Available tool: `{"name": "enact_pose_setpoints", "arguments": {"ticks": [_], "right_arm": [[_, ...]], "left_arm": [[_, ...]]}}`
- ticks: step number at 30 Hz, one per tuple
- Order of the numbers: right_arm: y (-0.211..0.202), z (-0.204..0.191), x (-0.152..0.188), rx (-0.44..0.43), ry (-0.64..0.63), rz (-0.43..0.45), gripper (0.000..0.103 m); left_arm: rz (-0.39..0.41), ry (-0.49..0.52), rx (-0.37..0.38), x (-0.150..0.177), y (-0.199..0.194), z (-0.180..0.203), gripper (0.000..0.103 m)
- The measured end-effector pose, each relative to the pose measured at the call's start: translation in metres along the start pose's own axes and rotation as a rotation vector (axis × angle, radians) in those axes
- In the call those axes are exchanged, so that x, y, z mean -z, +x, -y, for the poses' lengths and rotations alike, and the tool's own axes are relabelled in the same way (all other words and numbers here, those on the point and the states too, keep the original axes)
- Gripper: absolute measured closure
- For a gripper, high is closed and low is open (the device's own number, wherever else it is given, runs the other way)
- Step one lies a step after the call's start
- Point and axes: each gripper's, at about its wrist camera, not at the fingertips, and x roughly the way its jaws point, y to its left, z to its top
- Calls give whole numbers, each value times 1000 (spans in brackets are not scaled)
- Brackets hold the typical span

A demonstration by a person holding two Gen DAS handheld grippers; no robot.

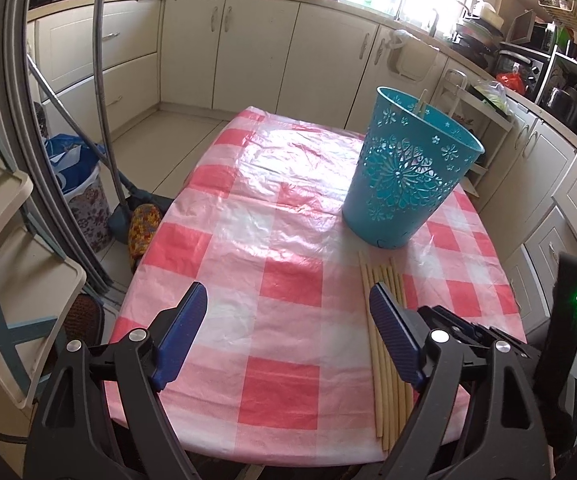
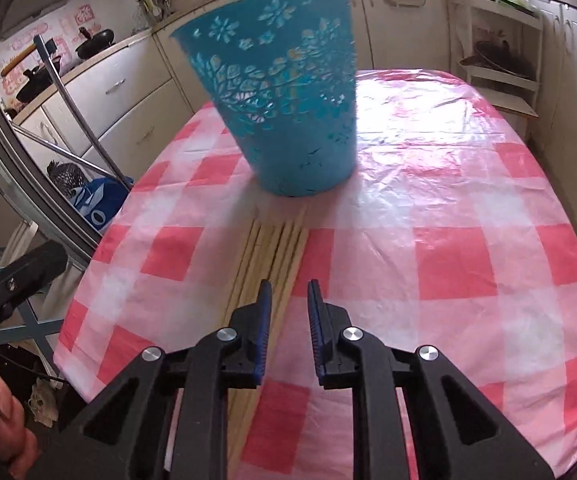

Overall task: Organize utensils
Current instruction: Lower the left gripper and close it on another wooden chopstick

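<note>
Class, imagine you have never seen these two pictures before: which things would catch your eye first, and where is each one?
First comes the turquoise bucket with flower cut-outs, upright on the far part of the red-and-white checked tablecloth. Next, the row of pale wooden chopsticks lying side by side in front of it, pointing towards its base. The left gripper is wide open over the cloth, while the right gripper, only narrowly open, hovers over the chopsticks' near part.

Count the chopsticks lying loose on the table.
About 7 chopsticks, side by side on the tablecloth before the teal bucket; grippers hide parts. One more stick shows inside the bucket.
</note>
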Motion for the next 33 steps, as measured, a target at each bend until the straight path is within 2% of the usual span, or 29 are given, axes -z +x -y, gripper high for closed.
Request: {"name": "enact_pose_setpoints", "arguments": {"ticks": [3,6,8,15,19,22,26,33], "right_arm": [[14,-1,0,51,-27,-29,84],[17,-5,1,80,-67,-15,84],[17,-4,2,76,-82,-39,94],[12,15,0,81,-110,-63,95],[9,27,0,55,-65,-50,95],[7,30,2,36,-62,-41,95],[6,32,1,16,-62,-37,95],[5,37,1,-6,-47,-35,95]], "left_arm": [[-8,4,-7,1,1,-1,23],[-15,12,-13,3,4,-2,23],[-25,15,-15,3,8,-2,23],[-106,92,-4,5,46,28,23],[-159,167,-39,6,78,54,23],[-177,187,-69,7,94,61,23],[-198,196,-105,6,107,63,23],[-212,207,-115,-1,114,70,23]]}}
